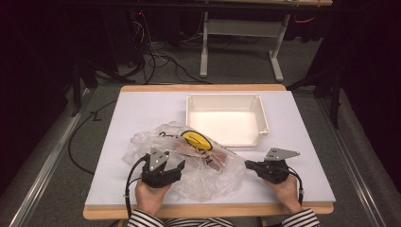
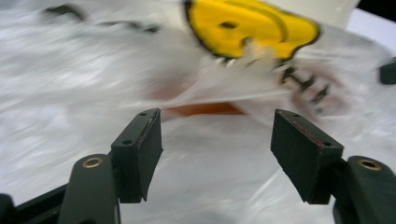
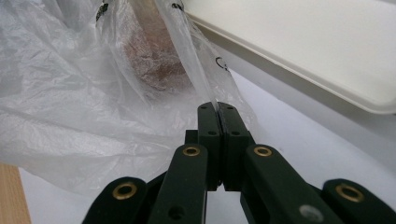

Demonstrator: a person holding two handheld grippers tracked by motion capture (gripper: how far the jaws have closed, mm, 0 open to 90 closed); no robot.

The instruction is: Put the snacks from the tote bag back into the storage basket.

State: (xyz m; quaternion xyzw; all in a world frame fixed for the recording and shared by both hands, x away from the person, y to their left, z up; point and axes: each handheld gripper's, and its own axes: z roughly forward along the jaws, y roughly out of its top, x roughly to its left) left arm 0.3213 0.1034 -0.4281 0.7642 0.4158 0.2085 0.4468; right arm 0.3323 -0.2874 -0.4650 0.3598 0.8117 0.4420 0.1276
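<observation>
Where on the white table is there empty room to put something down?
The white table is bare along its far-left part, behind the crinkly clear plastic bag, and on the right strip beside the shallow white plastic tray. The tray's inside is bare too. The near middle is crowded with the bag and both grippers.

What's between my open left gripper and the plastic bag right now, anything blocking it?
Nothing visible. The left gripper has its jaws spread directly over the crumpled plastic bag, with only bag film ahead of them. The right gripper is shut on a stretched edge of the bag at its far side, clear of the left gripper's path.
</observation>
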